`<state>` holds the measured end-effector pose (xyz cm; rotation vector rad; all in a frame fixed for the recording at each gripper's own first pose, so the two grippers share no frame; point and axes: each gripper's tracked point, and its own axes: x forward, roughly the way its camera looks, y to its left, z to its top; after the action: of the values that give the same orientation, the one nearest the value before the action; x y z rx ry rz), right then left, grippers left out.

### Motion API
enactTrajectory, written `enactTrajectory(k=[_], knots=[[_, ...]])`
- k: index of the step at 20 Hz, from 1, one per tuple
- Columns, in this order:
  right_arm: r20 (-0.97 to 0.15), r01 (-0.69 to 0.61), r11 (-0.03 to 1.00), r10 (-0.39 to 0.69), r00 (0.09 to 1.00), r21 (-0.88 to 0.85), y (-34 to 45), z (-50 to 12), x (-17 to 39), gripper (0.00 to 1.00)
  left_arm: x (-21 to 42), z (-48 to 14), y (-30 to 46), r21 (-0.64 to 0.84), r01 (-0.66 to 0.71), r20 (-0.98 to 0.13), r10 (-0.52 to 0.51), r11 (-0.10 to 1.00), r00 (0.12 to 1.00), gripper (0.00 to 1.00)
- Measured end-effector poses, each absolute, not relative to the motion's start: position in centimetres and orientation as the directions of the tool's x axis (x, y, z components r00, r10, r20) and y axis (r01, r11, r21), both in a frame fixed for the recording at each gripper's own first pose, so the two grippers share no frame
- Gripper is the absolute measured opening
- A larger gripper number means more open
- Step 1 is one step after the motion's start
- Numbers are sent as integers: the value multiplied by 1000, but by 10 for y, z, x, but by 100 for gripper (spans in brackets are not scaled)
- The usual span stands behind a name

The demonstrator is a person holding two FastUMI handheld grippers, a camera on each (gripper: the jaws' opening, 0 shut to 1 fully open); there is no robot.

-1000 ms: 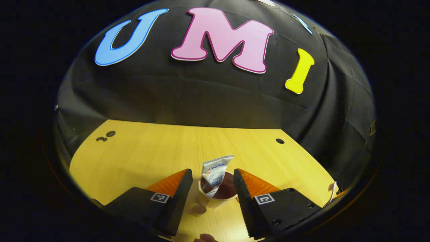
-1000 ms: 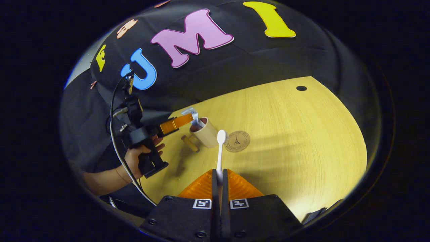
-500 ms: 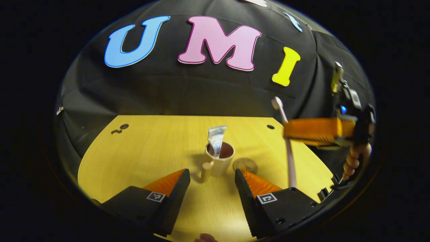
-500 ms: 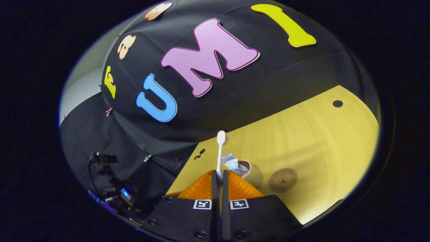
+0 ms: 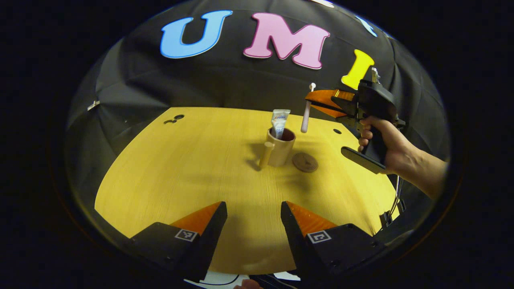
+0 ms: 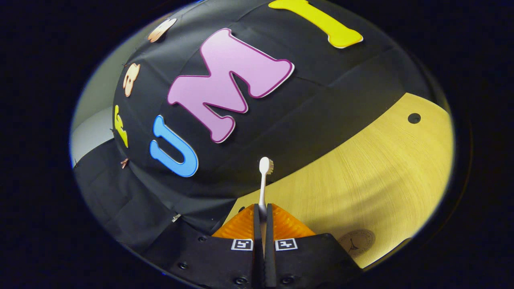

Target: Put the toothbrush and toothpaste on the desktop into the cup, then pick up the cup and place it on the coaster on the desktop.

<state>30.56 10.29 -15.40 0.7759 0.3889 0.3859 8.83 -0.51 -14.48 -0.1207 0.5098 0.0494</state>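
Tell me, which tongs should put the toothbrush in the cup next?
The right tongs: they are shut on the toothbrush, held just above the cup. The left tongs are open, holding nothing, and farther back.

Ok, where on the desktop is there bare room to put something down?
The wide stretch of desktop between the open left gripper and the cup is bare, as is the side toward the far left holes. It is crowded around the cup: toothpaste inside, coaster beside it, toothbrush held above in the right gripper.
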Motion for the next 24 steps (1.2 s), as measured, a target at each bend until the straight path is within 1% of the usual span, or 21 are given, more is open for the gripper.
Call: enactTrajectory(k=[3, 6, 11, 12, 16, 21, 23, 24], knots=[[-171, -185, 649, 445, 879, 738, 103, -169, 326, 5, 75, -155, -3, -137, -139, -508, 51, 981, 860, 84], [-165, -217, 687, 444, 881, 693, 109, -189, 332, 5, 66, -165, -6, -154, -166, -523, 62, 974, 850, 84], [-161, -309, 739, 490, 857, 599, 122, -202, 316, 6, 59, -172, -16, -153, -156, -534, 51, 976, 844, 84], [-154, -330, 737, 504, 850, 590, 124, -200, 313, 8, 59, -171, -17, -152, -152, -534, 48, 977, 844, 84], [-165, -340, 741, 515, 841, 579, 119, -196, 302, 10, 64, -167, -21, -165, -138, -517, 34, 977, 855, 84], [-237, -371, 750, 564, 791, 547, 125, -210, 270, 12, 71, -154, -22, -151, -103, -495, 15, 983, 869, 84], [-275, -373, 752, 579, 768, 543, 130, -218, 256, 16, 74, -150, -21, -144, -89, -487, 8, 986, 873, 84], [-297, -371, 758, 582, 757, 537, 131, -222, 252, 19, 77, -150, -21, -142, -84, -485, 5, 986, 875, 84]])
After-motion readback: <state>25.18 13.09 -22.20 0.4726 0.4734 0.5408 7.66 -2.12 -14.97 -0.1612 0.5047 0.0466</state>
